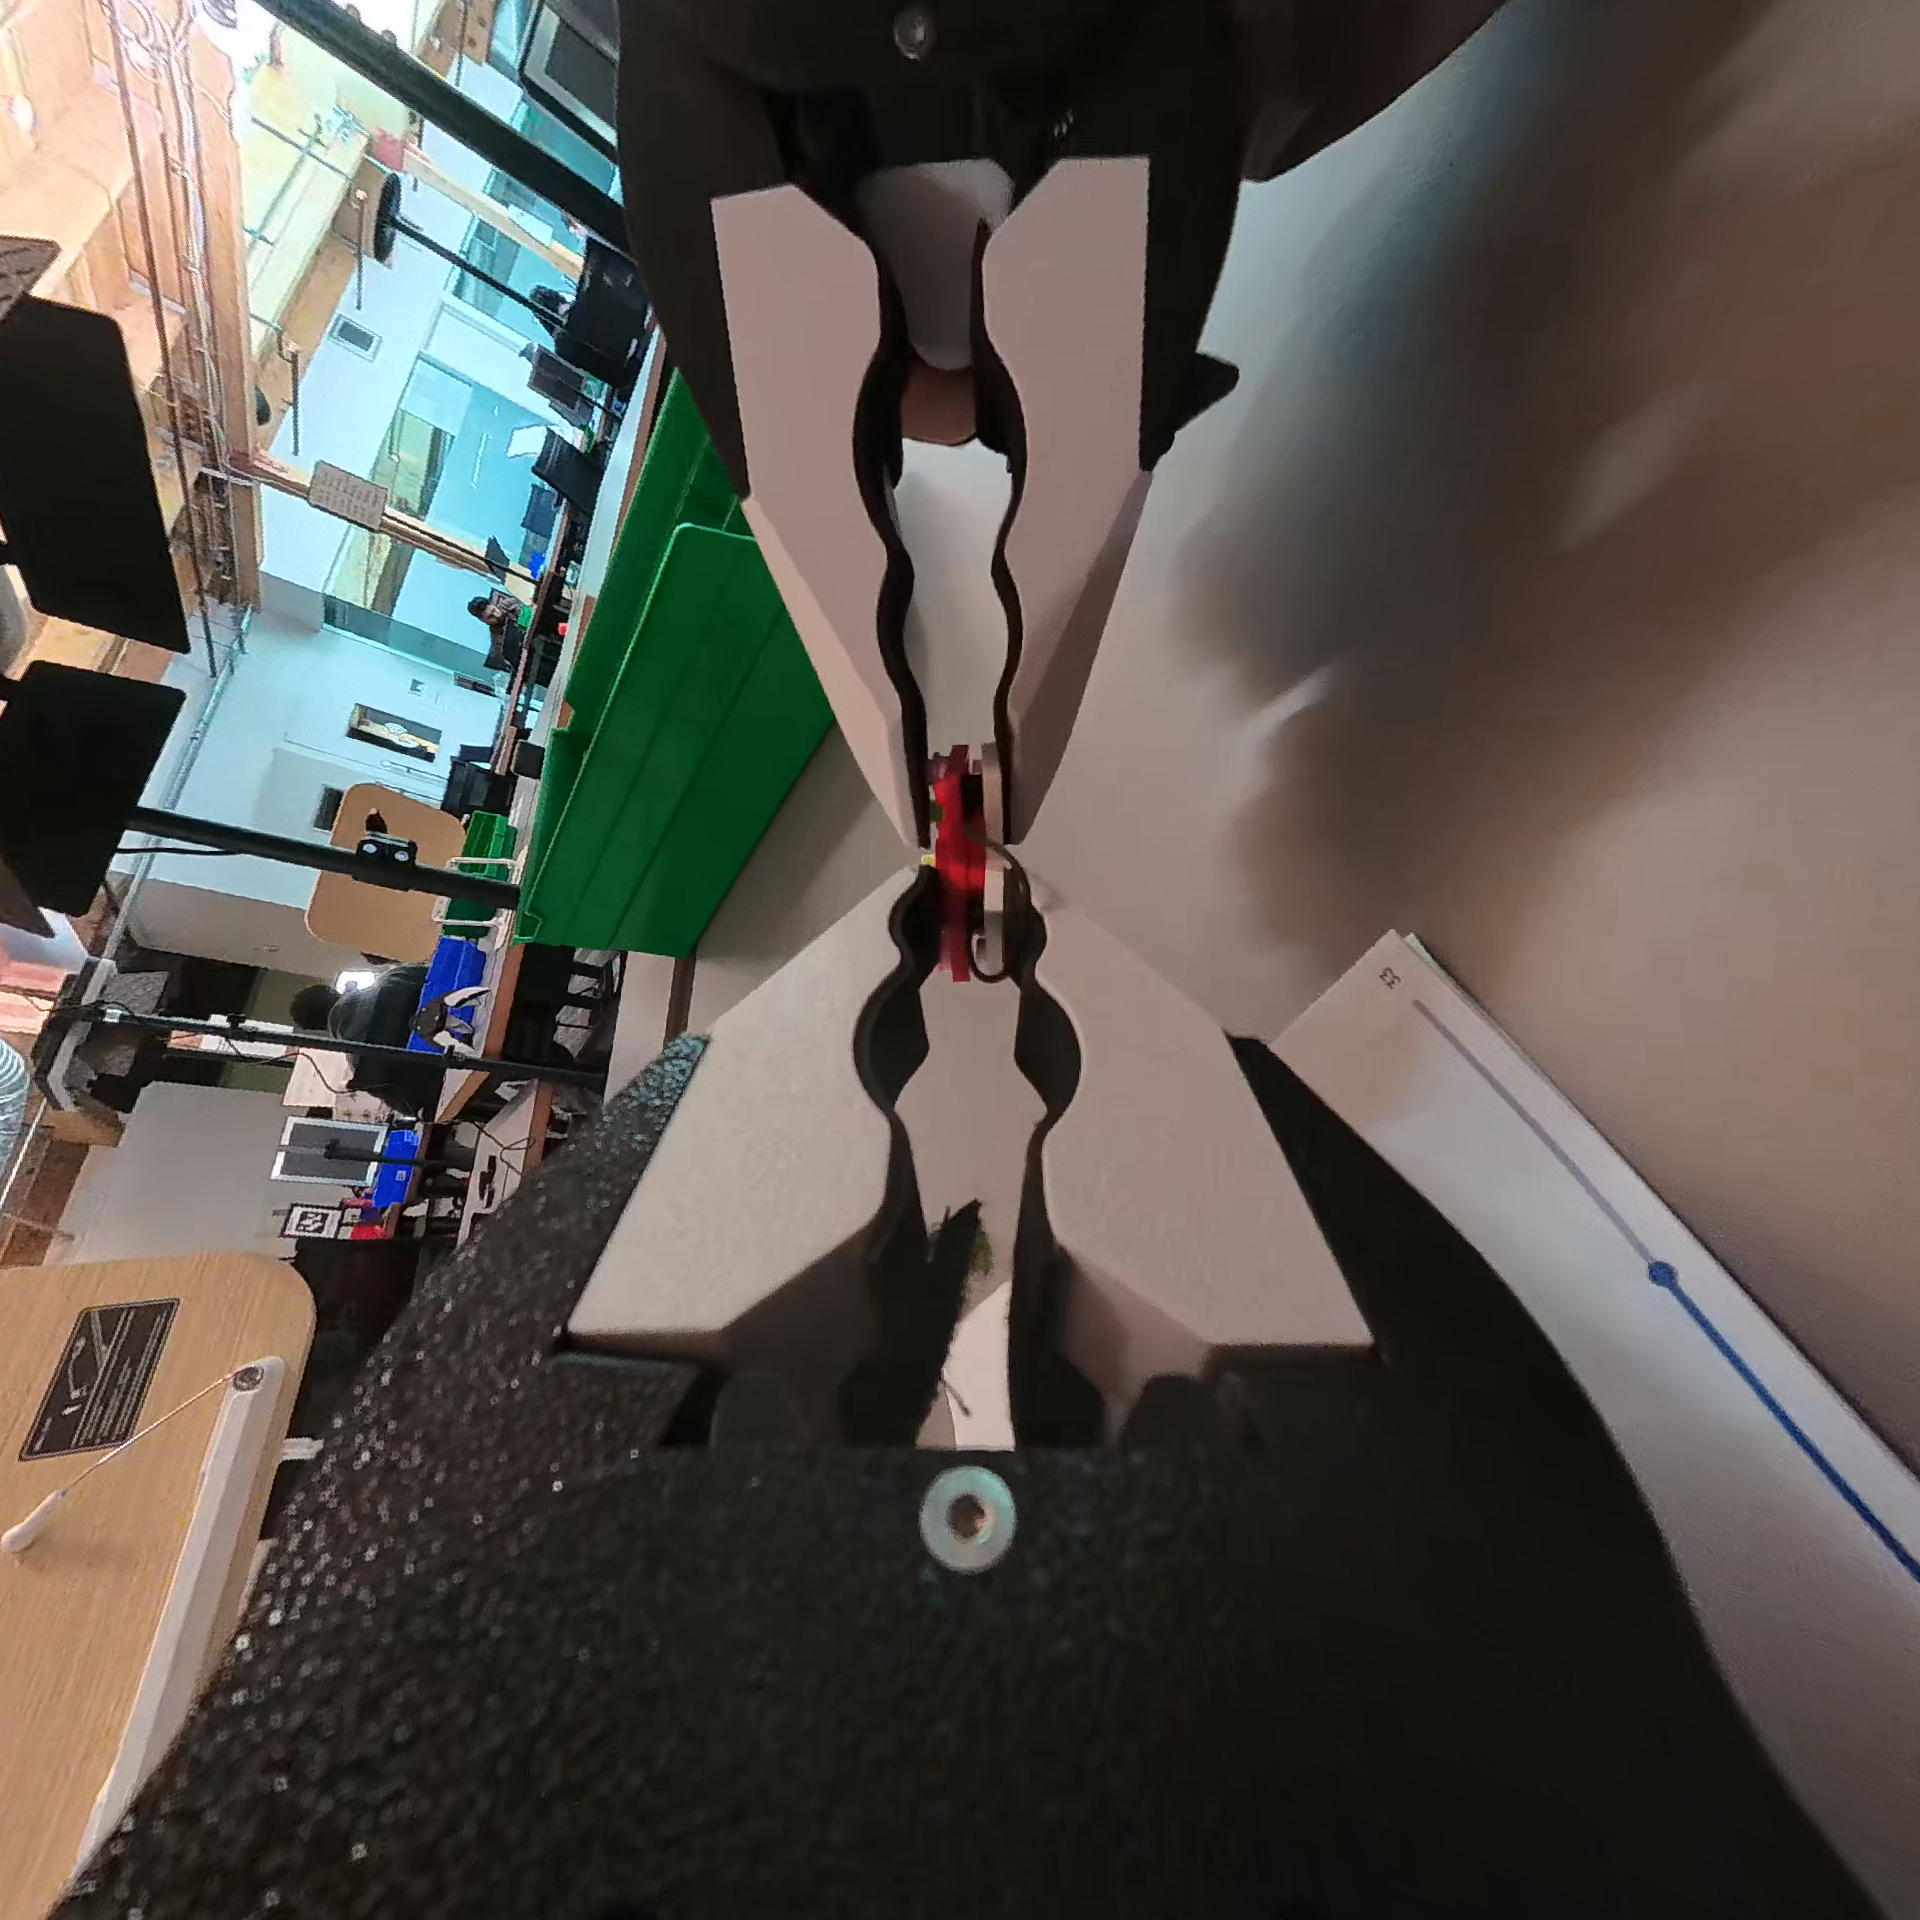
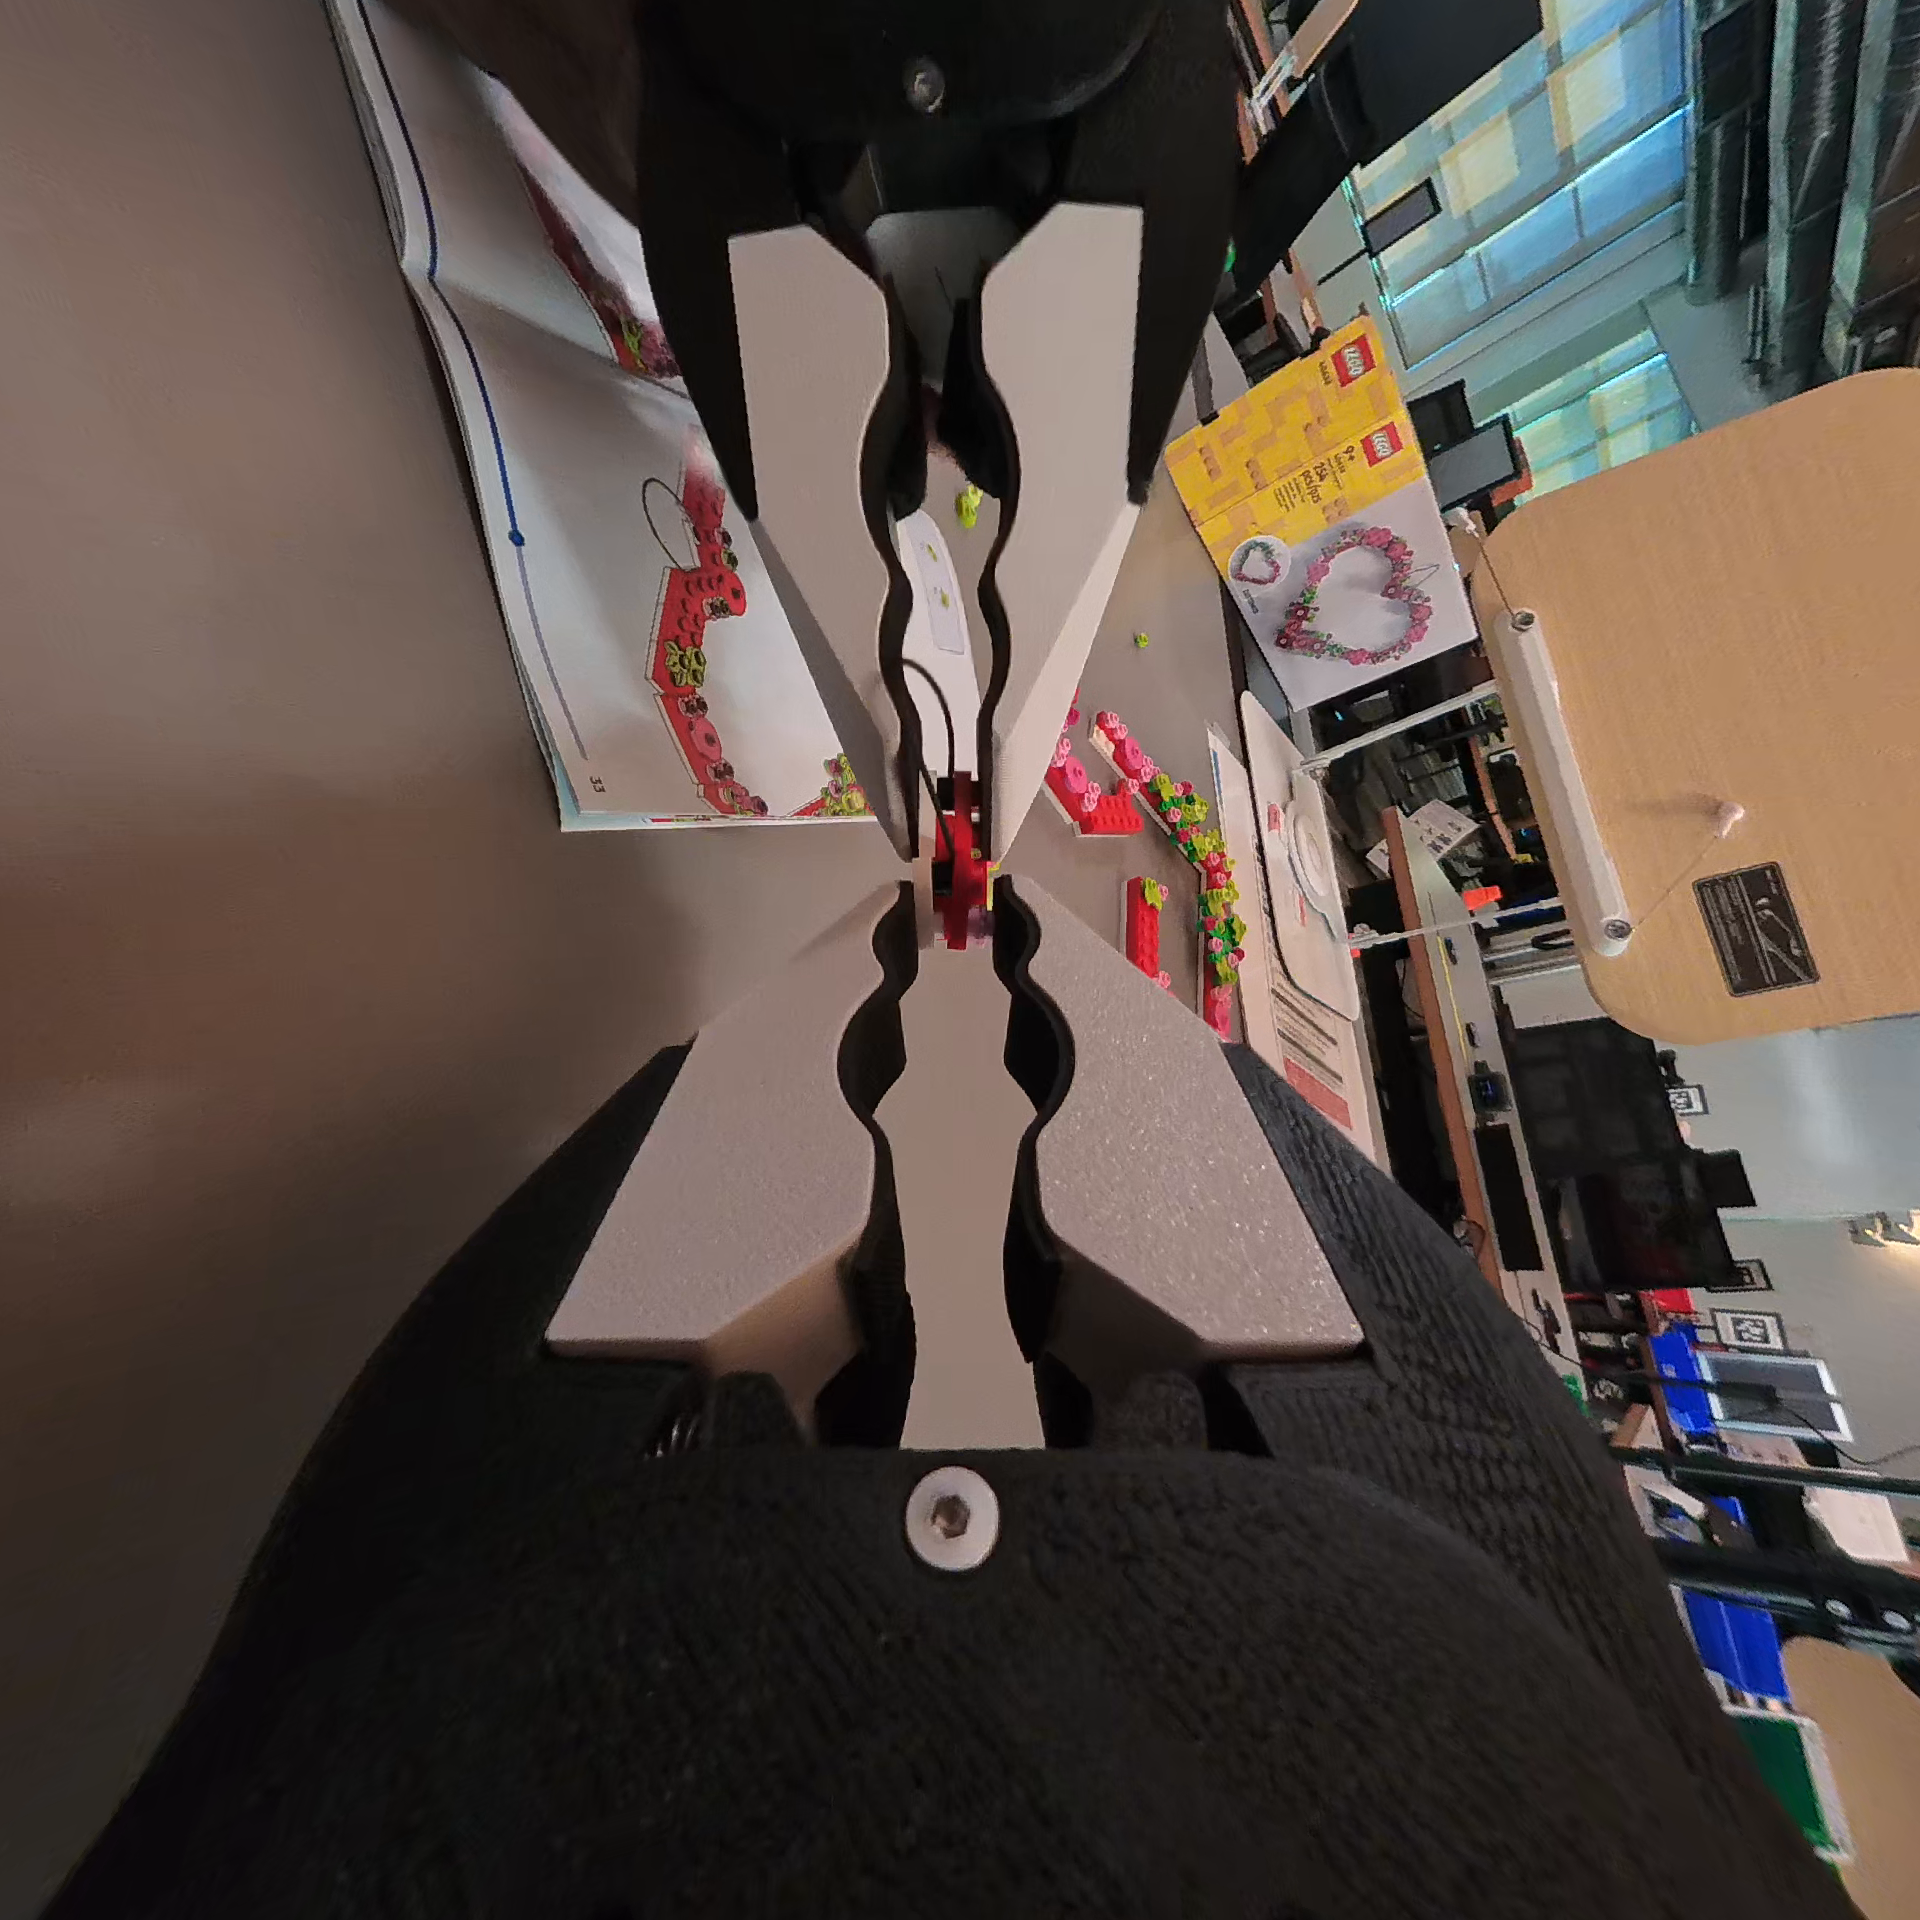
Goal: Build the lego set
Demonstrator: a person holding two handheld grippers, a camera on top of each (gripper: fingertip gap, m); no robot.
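Note:
A small red lego assembly [image 1: 954, 854] with a white plate and a thin black cord loop [image 2: 932, 717] is held in the air between the two grippers, which face each other tip to tip. My left gripper [image 1: 971, 902] comes from the bottom of the left wrist view and is shut on one end of it. My right gripper [image 2: 956, 902] comes from the bottom of the right wrist view and is shut on the other end of the assembly [image 2: 958, 868]. Each gripper also shows from above in the other's view: the right gripper [image 1: 966, 816] and the left gripper [image 2: 956, 826]. Most of the assembly is hidden by the fingers.
An open instruction booklet [image 2: 644, 623] lies on the grey table [image 2: 260, 831], and its edge shows in the left wrist view [image 1: 1558, 1195]. Partly built red sections with pink and lime flowers [image 2: 1184, 831] lie beyond the grippers. The yellow set box [image 2: 1320, 499], green bins [image 1: 675, 727] and a wooden chair [image 2: 1714, 675] stand around.

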